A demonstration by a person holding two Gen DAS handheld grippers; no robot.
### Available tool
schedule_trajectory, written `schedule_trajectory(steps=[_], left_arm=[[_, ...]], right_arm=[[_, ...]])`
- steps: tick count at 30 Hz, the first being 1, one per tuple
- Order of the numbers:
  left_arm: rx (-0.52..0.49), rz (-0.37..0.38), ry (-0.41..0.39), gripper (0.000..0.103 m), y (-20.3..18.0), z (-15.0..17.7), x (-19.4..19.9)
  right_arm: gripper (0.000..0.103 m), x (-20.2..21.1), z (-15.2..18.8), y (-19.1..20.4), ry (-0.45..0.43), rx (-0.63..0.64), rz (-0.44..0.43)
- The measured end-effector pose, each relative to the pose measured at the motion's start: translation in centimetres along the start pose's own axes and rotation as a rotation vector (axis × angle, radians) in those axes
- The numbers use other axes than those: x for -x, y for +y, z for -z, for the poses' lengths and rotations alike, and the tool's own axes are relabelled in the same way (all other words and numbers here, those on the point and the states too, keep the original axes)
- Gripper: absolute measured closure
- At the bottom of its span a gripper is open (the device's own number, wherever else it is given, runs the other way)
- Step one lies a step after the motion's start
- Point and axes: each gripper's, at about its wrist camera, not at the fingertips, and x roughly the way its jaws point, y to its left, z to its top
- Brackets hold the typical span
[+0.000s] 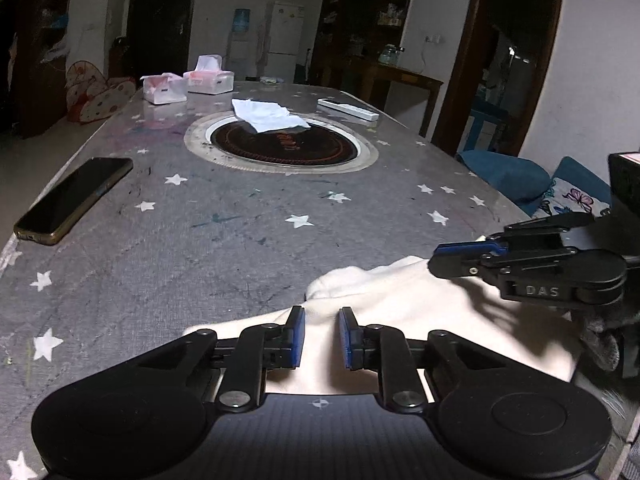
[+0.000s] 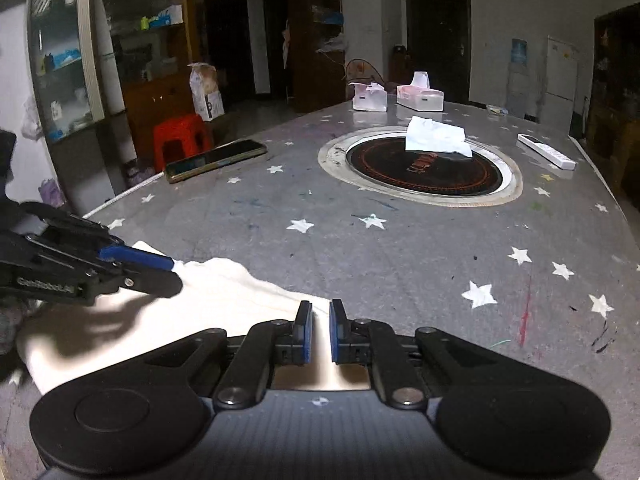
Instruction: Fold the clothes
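- Left wrist view: we see the cream garment lying on the near edge of the grey star-print table, bunched and partly folded over.
- The left gripper hangs over the garment's near left part. Its blue pads stand a little apart, with flat cloth visible through the gap; we see no fold pinched there, so we log it as open.
- The right gripper comes in from the right. Its tips meet the garment's far right edge.
- Right wrist view: the right gripper's pads sit almost together, with only a narrow slit between them and cream cloth in it. We read this as a closed grip on the garment's edge.
- In the same view the left gripper appears side-on at the left, its tips at the garment's far left edge.
- Elsewhere on the table, well apart from the garment: a dark phone near the left edge, a round inset hob with a white crumpled tissue on it, two tissue boxes and a white remote at the far end.
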Motion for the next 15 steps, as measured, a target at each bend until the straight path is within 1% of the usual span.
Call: schedule_trajectory(steps=[3, 7, 12, 15], left_arm=[[0.009, -0.005, -0.011, 0.082, 0.0, -0.1, 0.3], [-0.005, -0.002, -0.037, 0.082, -0.7, 0.2, 1.8], [-0.048, 0.07, -0.058, 0.082, -3.3, 1.5, 4.6], [-0.069, 0.124, -0.058, 0.082, -5.0, 2.6, 5.6]], right_arm=[[0.095, 1.4, -0.2, 0.2, -0.024, 0.0, -0.006], [0.094, 3.9, 0.4, 1.1, -0.029, 0.05, -0.046], [0.094, 6.9, 2.5, 2.2, -0.01, 0.088, -0.067], [0.094, 8.6, 3.7, 3.0, -0.024, 0.126, -0.074]])
